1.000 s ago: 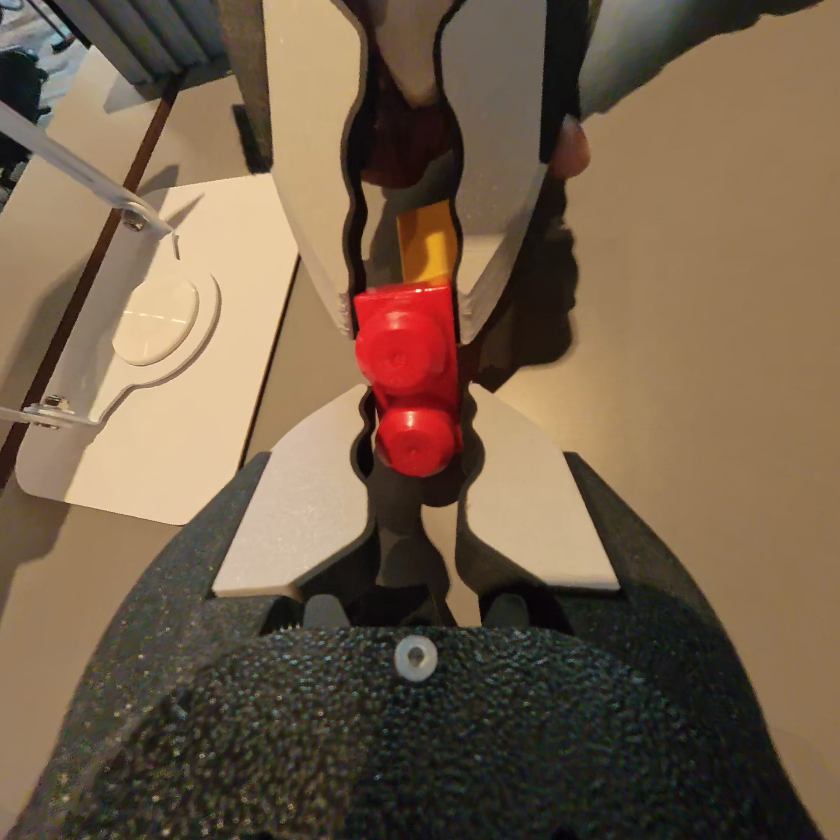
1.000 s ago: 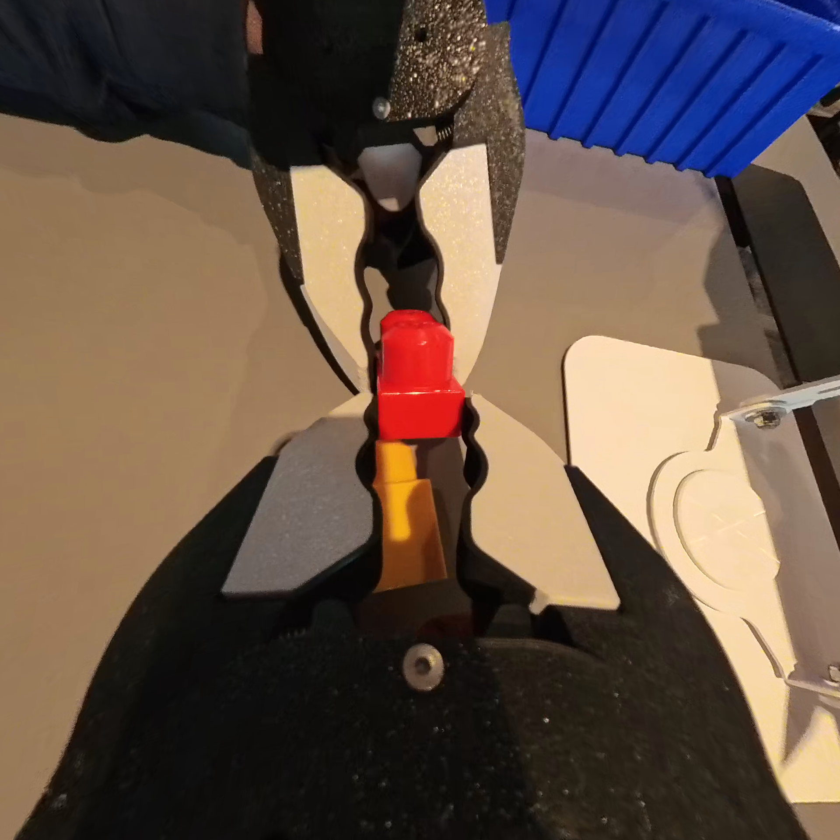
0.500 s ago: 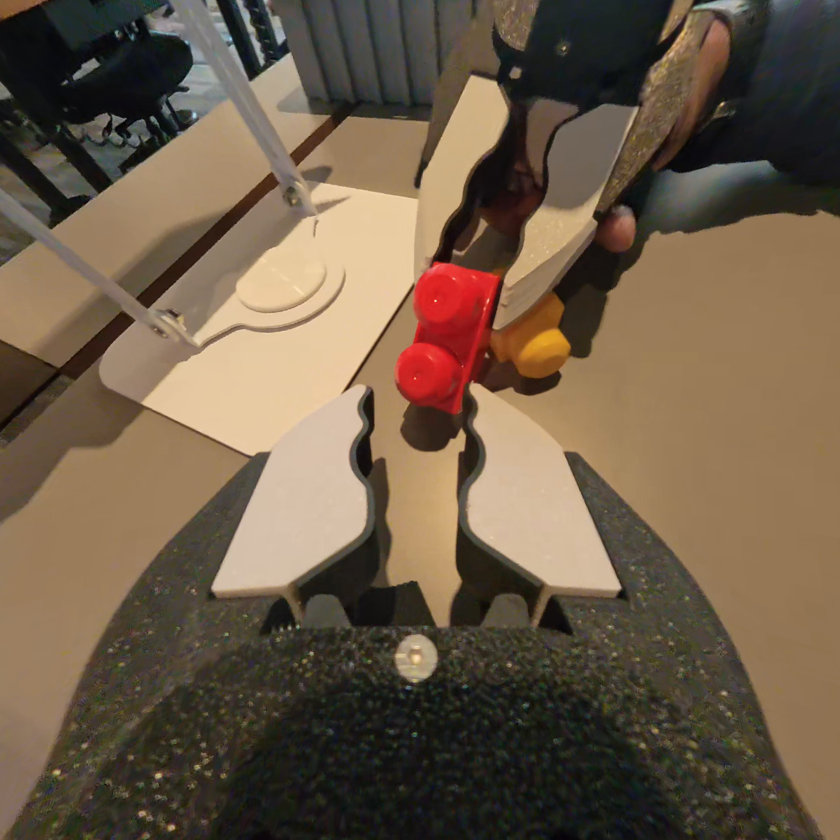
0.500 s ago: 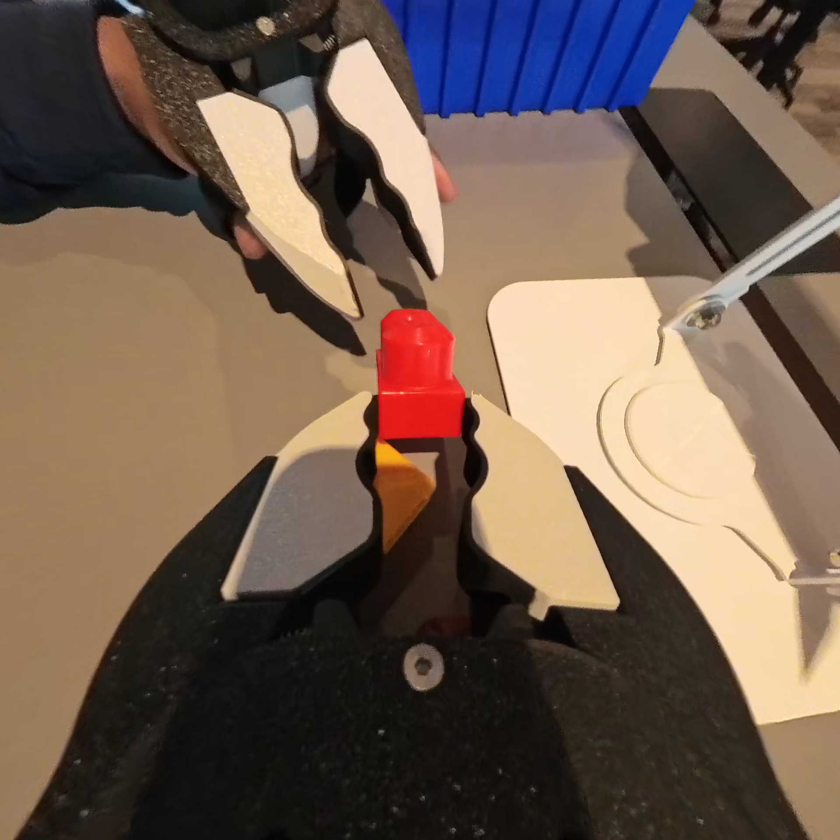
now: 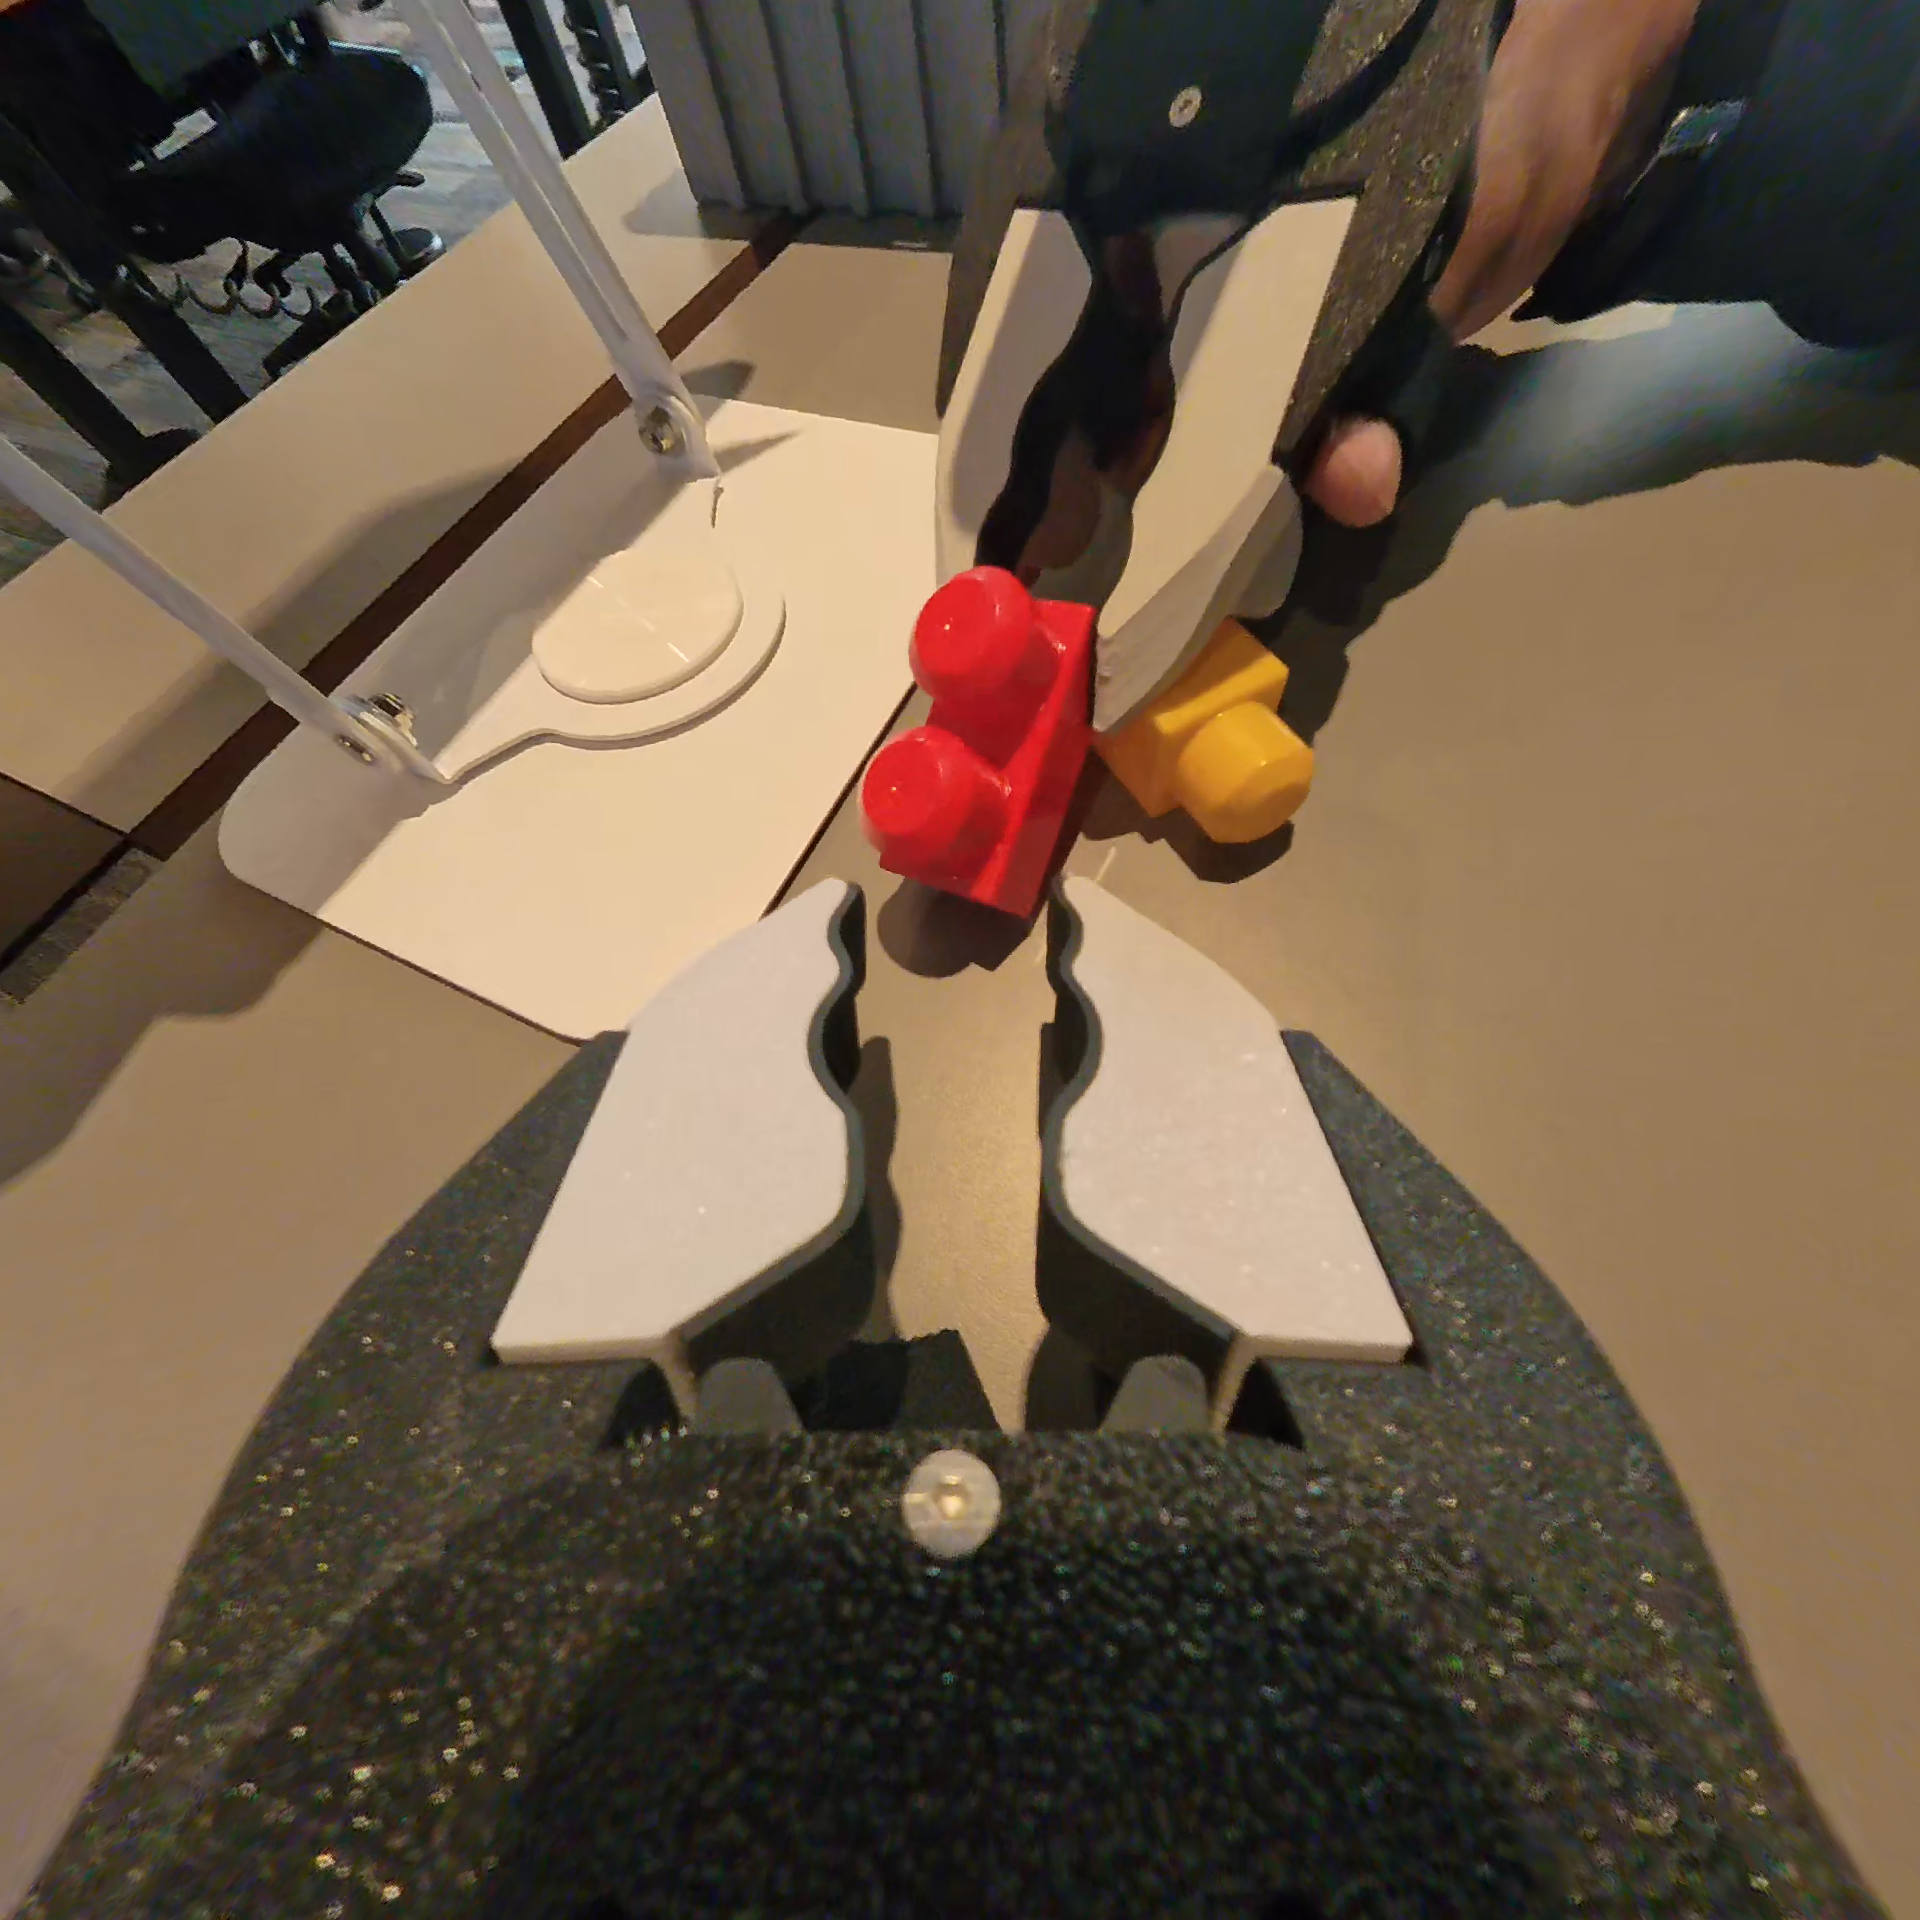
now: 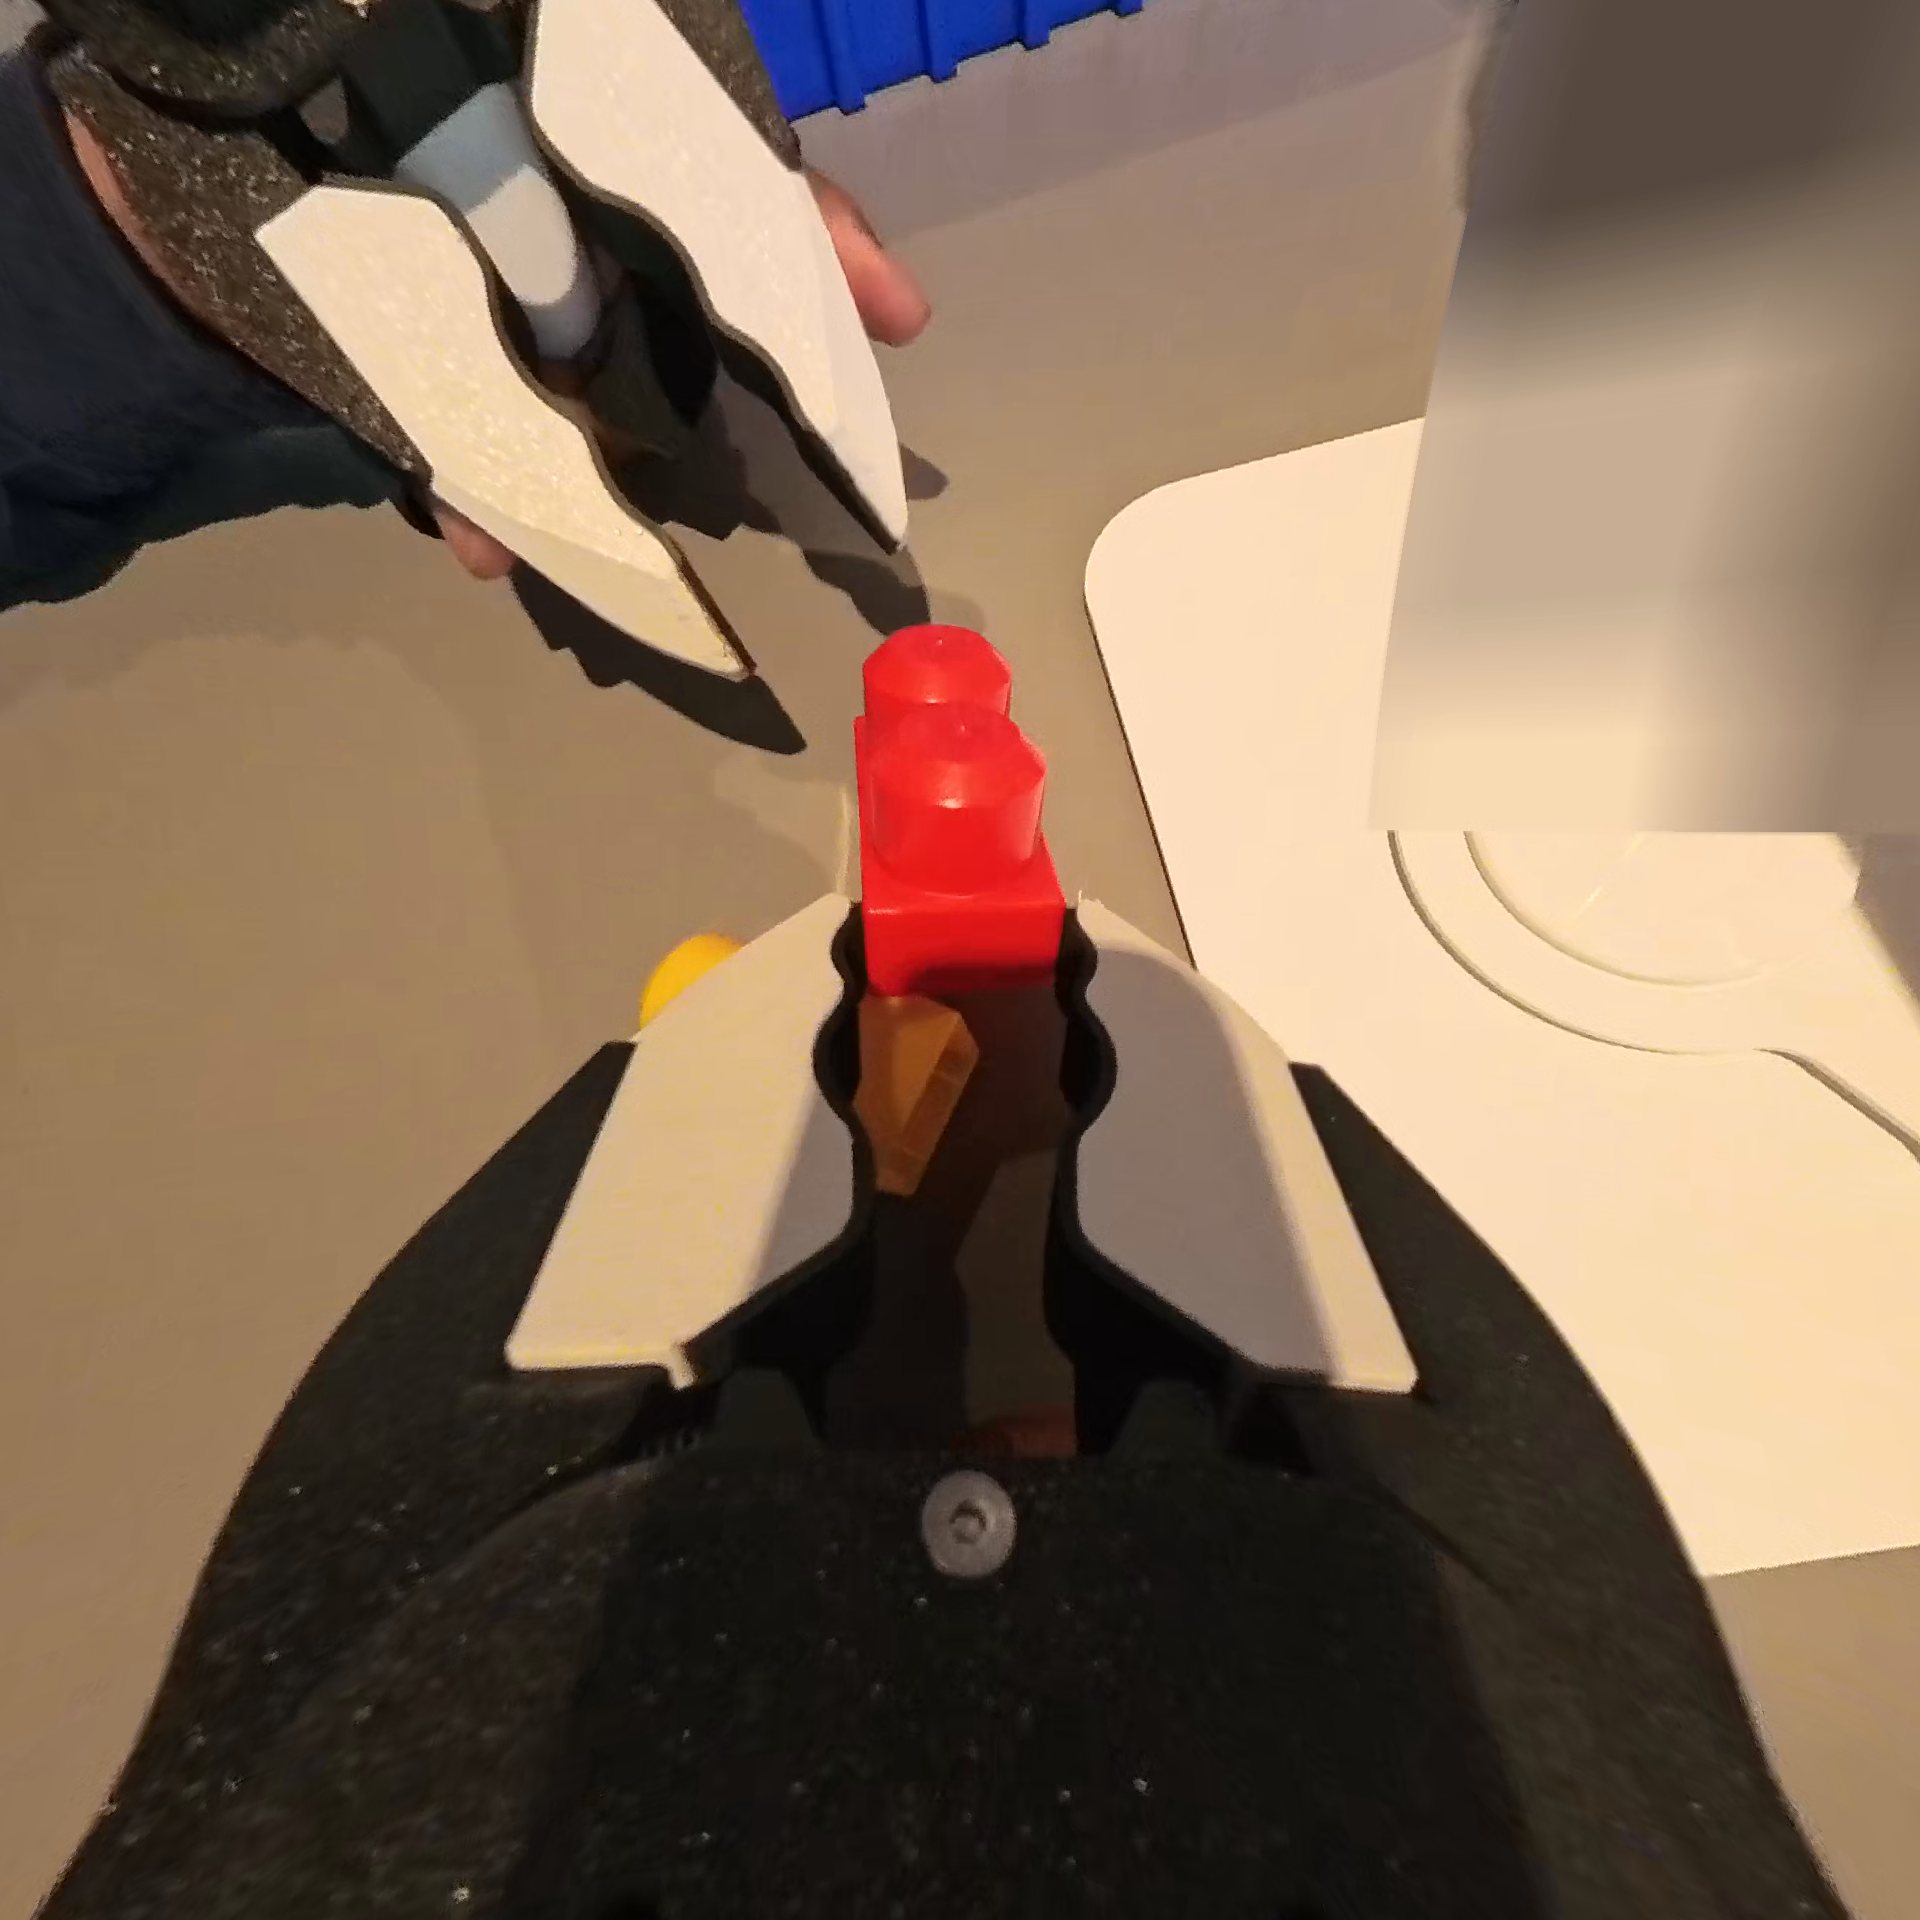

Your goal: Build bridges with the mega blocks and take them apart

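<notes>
currently the right gripper (image 6: pixel 961 920) is clamped on the red block (image 6: pixel 951 831), its jaws pressed against the block's two side faces at the fingertips. the red block has two studs and is held off the grey table (image 6: pixel 312 883). a yellow block (image 5: pixel 1210 743) sits against the red block's underside, with its single stud pointing sideways; whether the two blocks are locked together cannot be told.

the left gripper (image 5: pixel 951 914) has its jaws apart with nothing between them. it sits just beside the red block (image 5: pixel 982 743), fingertips near the block's lower edge but not touching it.

open table surface lies to the right of the blocks in the left wrist view. on the other side, a white base plate (image 5: pixel 582 831) lies flat on the table, its rounded edge close to the red block. two white struts (image 5: pixel 582 239) rise from the plate. a blue ribbed bin (image 6: pixel 935 42) stands at the far table edge, well apart from the blocks.
</notes>
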A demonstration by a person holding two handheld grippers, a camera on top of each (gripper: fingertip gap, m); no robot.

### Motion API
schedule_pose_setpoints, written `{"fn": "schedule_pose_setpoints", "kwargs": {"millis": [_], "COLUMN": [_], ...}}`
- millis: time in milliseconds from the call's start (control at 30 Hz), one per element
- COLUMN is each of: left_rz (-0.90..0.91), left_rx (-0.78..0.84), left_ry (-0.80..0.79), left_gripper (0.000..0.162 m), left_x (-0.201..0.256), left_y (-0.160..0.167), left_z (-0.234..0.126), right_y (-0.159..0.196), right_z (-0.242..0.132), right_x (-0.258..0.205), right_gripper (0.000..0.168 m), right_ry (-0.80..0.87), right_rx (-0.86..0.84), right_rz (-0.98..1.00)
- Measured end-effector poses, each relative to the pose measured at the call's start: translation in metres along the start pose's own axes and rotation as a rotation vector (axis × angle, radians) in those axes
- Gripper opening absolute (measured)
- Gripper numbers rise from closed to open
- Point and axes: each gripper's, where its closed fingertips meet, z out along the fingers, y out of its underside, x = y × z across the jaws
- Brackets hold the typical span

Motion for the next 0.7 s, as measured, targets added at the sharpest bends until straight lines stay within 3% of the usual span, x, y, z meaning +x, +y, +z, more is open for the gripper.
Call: {"fn": "schedule_pose_setpoints", "kwargs": {"millis": [700], "left_rz": [0.026], "left_rx": [-0.030], "left_ry": [0.012], "left_gripper": [0.031], "left_x": [0.004], "left_y": [0.003], "left_z": [0.003], "right_y": [0.014], "right_z": [-0.010], "right_x": [-0.003], "right_gripper": [0.035], "right_ry": [-0.095], "right_rx": [-0.045], "right_rz": [0.085]}}
